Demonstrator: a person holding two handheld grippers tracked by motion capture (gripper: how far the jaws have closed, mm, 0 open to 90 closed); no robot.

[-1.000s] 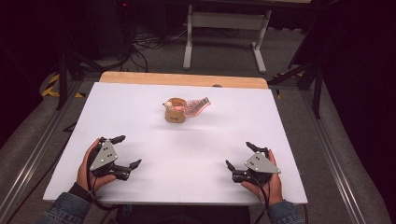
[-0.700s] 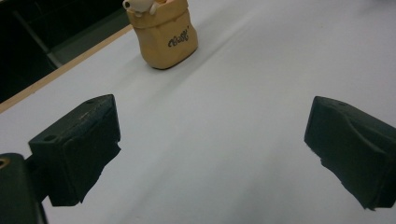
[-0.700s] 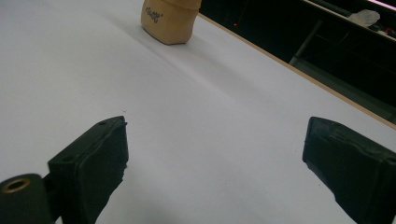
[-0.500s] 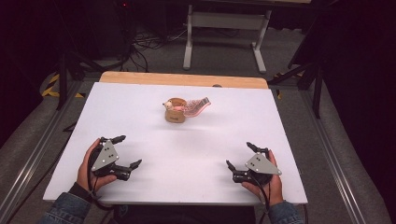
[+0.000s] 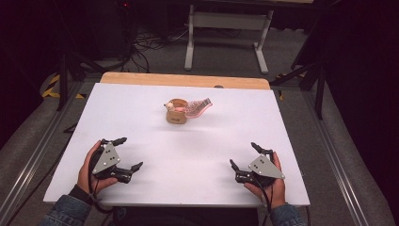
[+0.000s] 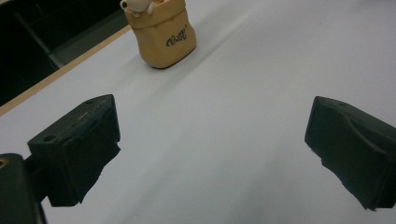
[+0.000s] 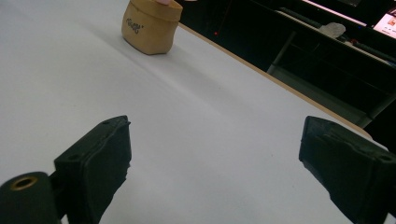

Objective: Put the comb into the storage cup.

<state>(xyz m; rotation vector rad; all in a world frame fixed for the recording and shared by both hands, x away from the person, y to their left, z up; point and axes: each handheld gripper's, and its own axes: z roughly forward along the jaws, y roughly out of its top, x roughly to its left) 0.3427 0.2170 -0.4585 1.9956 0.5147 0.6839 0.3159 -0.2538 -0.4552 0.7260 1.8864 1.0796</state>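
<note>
At the near edge of a white table (image 5: 188, 188), a person's two hands each hold a black two-jaw gripper, resting low on the surface. The left gripper (image 5: 127, 153) sits near the front left corner, its jaws spread wide with nothing between them. The right gripper (image 5: 244, 154) sits near the front right corner, its jaws likewise spread wide and empty. Denim sleeves (image 5: 61, 214) show at the bottom edge. Between the two grippers, and from them forward, lies a broad stretch of bare white tabletop.

Farther on, around the middle of the table and toward its far side, stands a small tan sack-shaped pouch (image 5: 177, 113), well apart from both grippers. A small pale figure (image 6: 137, 4) peeks from its top. In the left gripper view, dark cursive writing runs across the pouch's front; it is too small to read with certainty. A pink patterned item (image 5: 197, 108) lies touching the pouch on its right.

Beyond the white sheet, a strip of bare wood (image 5: 183, 80) marks the far edge of the table. Past it the room is dark, with grey floor, loose cables (image 5: 150, 40) and a grey metal stand (image 5: 226, 21).
</note>
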